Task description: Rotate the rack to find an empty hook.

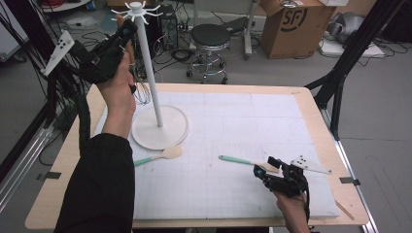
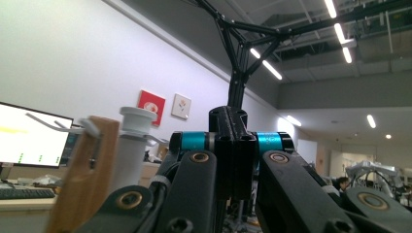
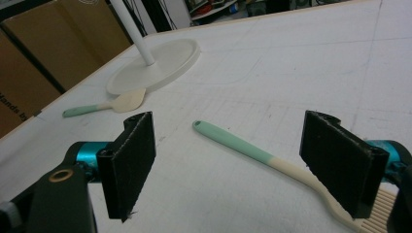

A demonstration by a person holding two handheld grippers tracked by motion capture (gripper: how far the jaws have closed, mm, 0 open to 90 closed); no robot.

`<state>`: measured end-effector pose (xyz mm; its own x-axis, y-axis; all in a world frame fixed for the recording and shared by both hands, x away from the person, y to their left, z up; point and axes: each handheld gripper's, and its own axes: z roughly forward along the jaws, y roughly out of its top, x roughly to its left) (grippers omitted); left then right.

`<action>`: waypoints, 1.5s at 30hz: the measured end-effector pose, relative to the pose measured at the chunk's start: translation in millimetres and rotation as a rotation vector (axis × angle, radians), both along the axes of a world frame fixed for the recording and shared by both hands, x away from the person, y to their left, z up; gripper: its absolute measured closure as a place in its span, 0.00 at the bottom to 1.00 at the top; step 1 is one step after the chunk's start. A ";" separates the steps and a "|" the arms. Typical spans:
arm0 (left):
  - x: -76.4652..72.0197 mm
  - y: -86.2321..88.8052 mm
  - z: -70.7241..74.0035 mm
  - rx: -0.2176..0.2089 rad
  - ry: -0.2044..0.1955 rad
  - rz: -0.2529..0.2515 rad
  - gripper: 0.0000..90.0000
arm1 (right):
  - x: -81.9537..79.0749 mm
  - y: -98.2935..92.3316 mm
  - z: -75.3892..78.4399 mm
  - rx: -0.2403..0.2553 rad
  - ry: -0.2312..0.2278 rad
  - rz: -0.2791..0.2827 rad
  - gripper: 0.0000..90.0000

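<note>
Hanging utensils on the rack [image 1: 150, 73], upper left of the high view. Left gripper [image 1: 127, 28] raised beside the hooks, jaws pressed together on nothing; wooden whisk handle [image 2: 82, 170] just beside, seemingly on 1 hook. Right gripper [image 1: 266, 164], lower right, jaws spread astride the green-handled spatula [image 3: 233, 141]. Next: close squarely on that handle, then lift.

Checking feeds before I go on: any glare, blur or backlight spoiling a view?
High view: even light, slightly soft, no glare on the white mat. Left gripper view: aimed upward, ceiling strip lights bright, so the shut left gripper reads dark. Right gripper view: sharp on the green-handled utensil, near pads slightly soft.
</note>
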<state>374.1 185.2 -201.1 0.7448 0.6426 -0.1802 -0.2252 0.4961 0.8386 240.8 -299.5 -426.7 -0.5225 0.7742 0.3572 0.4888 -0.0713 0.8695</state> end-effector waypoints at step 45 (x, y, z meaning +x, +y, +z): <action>1.0 27.3 -3.4 -0.020 0.027 0.031 1.00 | 0.0 3.7 0.6 -0.003 -0.004 0.015 0.22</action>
